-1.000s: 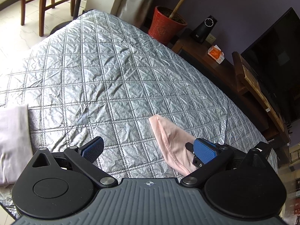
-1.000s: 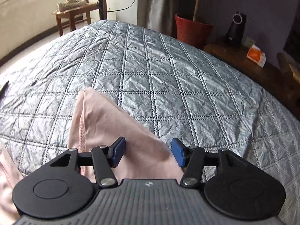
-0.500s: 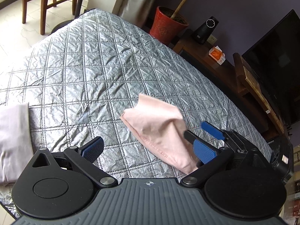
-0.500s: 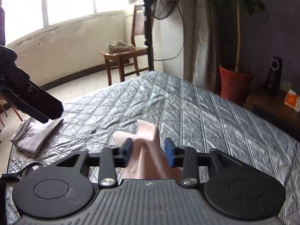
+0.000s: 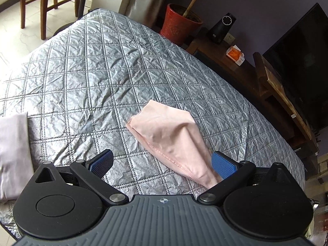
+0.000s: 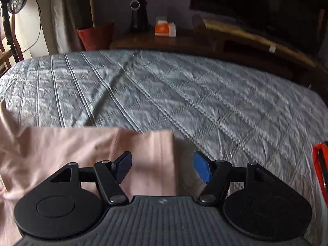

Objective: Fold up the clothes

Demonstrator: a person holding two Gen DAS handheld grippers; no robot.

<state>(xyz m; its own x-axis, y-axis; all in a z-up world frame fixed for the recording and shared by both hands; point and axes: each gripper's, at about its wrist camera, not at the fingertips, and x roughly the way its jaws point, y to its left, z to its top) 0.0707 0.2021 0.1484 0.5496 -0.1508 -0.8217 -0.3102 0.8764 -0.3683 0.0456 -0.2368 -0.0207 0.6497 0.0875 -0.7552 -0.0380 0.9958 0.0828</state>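
You're hovering both hand-held grippers, left (image 5: 162, 164) and right (image 6: 162, 167), wide open, gripping nothing, pink garment (image 5: 172, 135) lying bunched, half-folded on bed (image 5: 86, 78).

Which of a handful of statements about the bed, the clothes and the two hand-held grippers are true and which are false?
1. The left hand-held gripper is open and holds nothing. True.
2. The pink garment lies on a wooden floor. False: it lies on the grey quilted bed cover.
3. The right hand-held gripper is clamped shut on the pink garment. False: its jaws stand apart, with the garment lying below them.
4. A pale folded cloth lies at the left edge of the bed in the left wrist view. True.
5. The plant pot beyond the bed is blue. False: it is red.
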